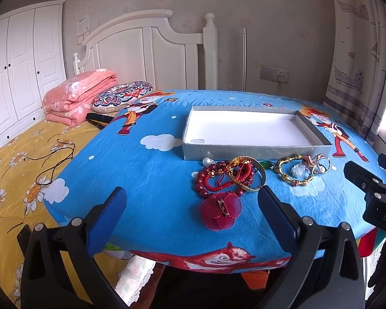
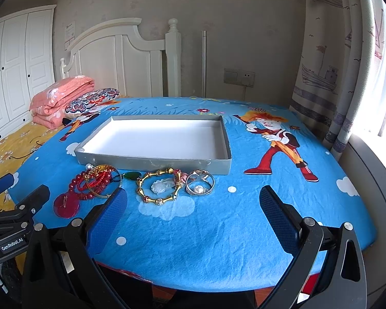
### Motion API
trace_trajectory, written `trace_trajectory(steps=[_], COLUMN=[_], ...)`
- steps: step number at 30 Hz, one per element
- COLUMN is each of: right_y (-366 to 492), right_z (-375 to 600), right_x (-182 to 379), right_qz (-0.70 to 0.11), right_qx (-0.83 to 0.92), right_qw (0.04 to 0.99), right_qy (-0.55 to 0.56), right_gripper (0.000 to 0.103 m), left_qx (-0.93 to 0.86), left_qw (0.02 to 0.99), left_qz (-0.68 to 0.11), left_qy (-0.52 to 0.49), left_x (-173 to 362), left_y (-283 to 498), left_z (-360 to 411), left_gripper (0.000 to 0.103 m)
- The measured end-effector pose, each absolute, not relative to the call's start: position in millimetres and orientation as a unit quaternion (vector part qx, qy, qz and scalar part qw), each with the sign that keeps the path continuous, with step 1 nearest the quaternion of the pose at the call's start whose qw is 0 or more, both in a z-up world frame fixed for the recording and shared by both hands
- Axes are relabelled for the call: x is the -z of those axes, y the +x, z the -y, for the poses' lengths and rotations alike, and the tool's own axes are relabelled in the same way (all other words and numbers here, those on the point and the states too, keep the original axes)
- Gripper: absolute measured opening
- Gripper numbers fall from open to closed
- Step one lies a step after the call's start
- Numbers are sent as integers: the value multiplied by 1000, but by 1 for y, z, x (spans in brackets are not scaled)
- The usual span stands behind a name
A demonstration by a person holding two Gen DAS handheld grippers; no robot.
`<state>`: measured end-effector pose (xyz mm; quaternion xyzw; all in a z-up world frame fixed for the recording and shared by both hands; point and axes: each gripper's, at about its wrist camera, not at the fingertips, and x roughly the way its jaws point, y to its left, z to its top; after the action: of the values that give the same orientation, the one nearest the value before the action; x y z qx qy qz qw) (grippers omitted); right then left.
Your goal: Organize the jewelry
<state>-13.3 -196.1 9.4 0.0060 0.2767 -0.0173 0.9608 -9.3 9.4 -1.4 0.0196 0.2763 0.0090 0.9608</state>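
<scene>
A shallow grey box (image 1: 254,151) (image 2: 151,163) with a white, empty inside lies on the blue cartoon cloth. In front of it lies a row of jewelry: a red bead bracelet (image 1: 202,180) (image 2: 76,184), a red cord bangle with a gold bangle (image 1: 244,175) (image 2: 103,180), a red fabric flower (image 1: 220,209) (image 2: 65,204), a gold bamboo-style bracelet (image 1: 293,171) (image 2: 158,188) around a clear charm, and a silver ring with a pearl (image 1: 321,163) (image 2: 200,182). My left gripper (image 1: 191,212) is open, just short of the flower. My right gripper (image 2: 193,212) is open, short of the gold bracelet.
The blue cloth (image 1: 151,175) (image 2: 244,219) covers a small table beside a bed with a yellow flowered sheet (image 1: 18,159), a folded pink quilt (image 1: 77,95) and a patterned cushion (image 1: 121,96). A curtain (image 2: 342,64) hangs at the right.
</scene>
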Motion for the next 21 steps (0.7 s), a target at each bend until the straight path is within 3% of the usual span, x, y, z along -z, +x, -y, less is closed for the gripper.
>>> trace_trajectory(steps=[21], right_y=[-19], right_z=[200], right_x=[-12], right_qz=[-273], right_qx=[9], right_qw=[962], right_qy=[8], right_gripper=[96], left_qx=[-17], left_qw=[961], left_qz=[-276], left_qy=[13], left_x=[-1], left_y=[-16], left_z=[-17], left_gripper=[98])
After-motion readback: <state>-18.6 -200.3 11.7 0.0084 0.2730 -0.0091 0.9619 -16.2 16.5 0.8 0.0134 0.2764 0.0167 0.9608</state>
